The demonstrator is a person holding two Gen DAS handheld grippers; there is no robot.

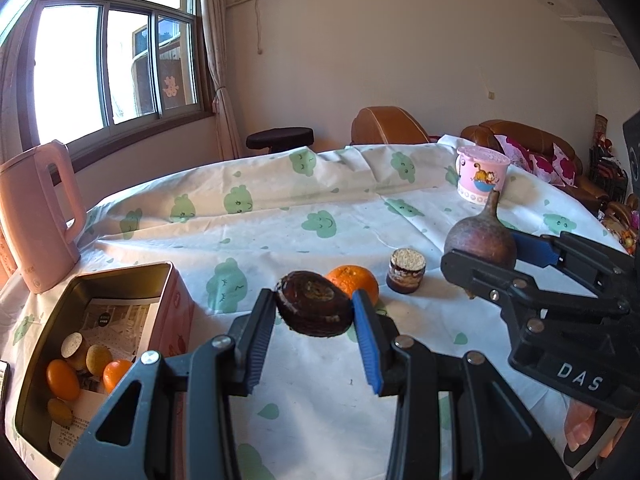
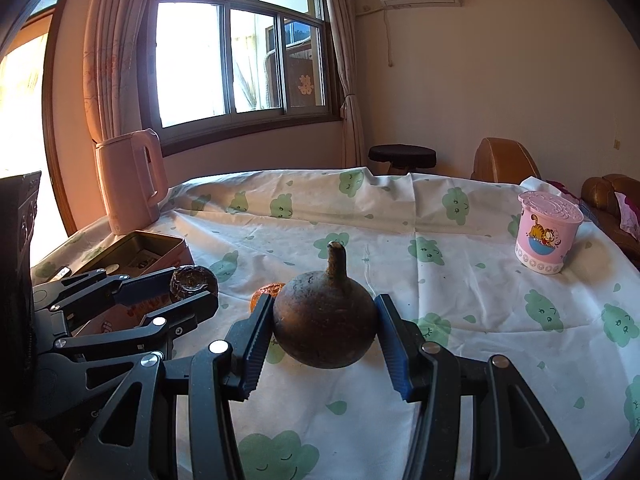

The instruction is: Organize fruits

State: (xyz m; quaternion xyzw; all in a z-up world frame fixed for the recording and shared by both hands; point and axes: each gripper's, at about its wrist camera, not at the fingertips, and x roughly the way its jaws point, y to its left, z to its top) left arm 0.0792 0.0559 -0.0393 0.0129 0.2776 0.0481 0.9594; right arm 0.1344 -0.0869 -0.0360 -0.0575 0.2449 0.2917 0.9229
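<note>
The left gripper [image 1: 314,312] is closed on a dark brown, flattish oval fruit [image 1: 313,304], its 2 blue pads pressing the fruit's opposite ends, and it holds the fruit above the cloud-print tablecloth [image 1: 280,216], just right of the open pink tin [image 1: 168,280]; the right gripper [image 2: 324,330] is clamped across the widest part of a dark, round-bodied fruit with a tapered neck [image 2: 325,320], neck upward, also lifted clear of the cloth, farther right of the tin; both fruits look rigid and dry-skinned, so I judge they will not squash, but the round one is smooth and curved and could roll or slip out of the pads if tilted, so the hold at its broadest girth seems the safest, never the thin neck, which might snap; the flat one looks light and rough, likely easy to keep; inside the tin lie 2 orange fruits [image 1: 63,379], some yellowish ones and a paper sheet, so any drop should be low and gentle; an orange tangerine [image 1: 354,280] rests on the cloth right of the tin, with a small brown jar [image 1: 405,271] just beyond it; a pink kettle [image 1: 38,216] stands behind the tin, and a pink cartoon cup [image 1: 482,178] sits far right of it.
</note>
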